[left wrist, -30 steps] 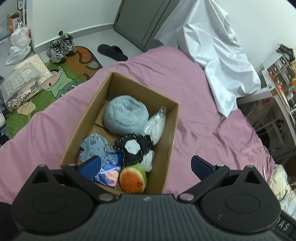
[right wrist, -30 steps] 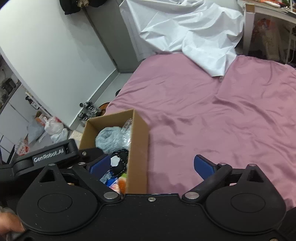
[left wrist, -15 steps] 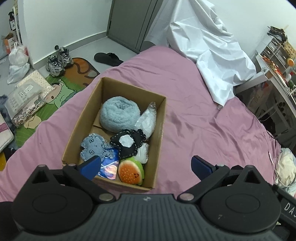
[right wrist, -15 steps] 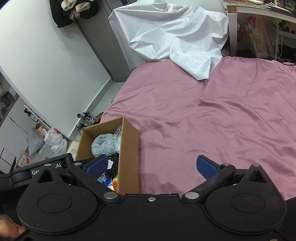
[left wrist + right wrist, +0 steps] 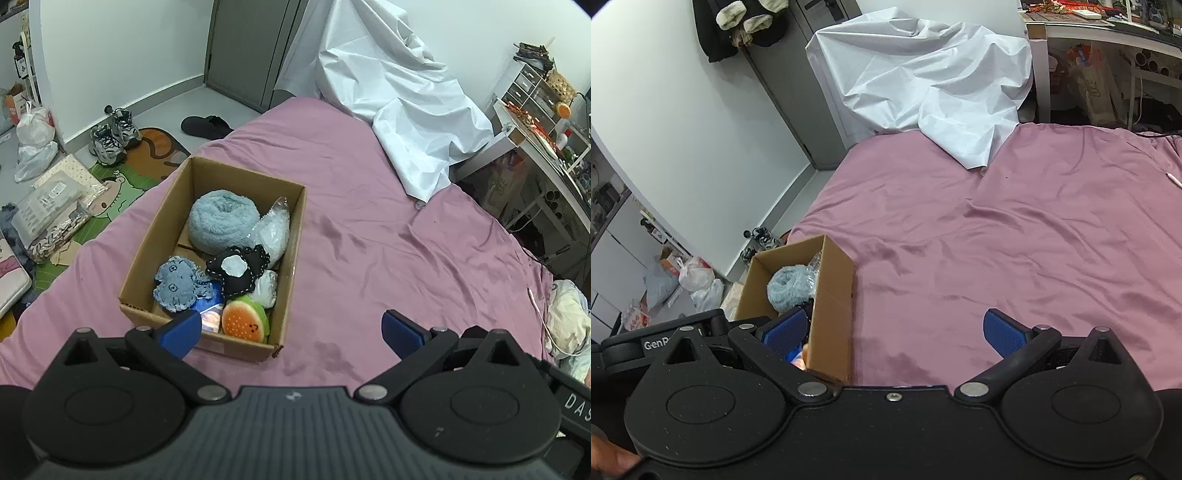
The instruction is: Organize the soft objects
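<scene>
Soft toys [image 5: 221,254] fill box [image 5: 295,236] | left tool [image 5: 291,328] hides near rim | both spread

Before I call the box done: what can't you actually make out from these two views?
- Cardboard box contents, right wrist view: near wall and right gripper hide most.
- Blue printed item, left wrist view: under denim toy, behind left gripper.
- Box floor: covered.
</scene>
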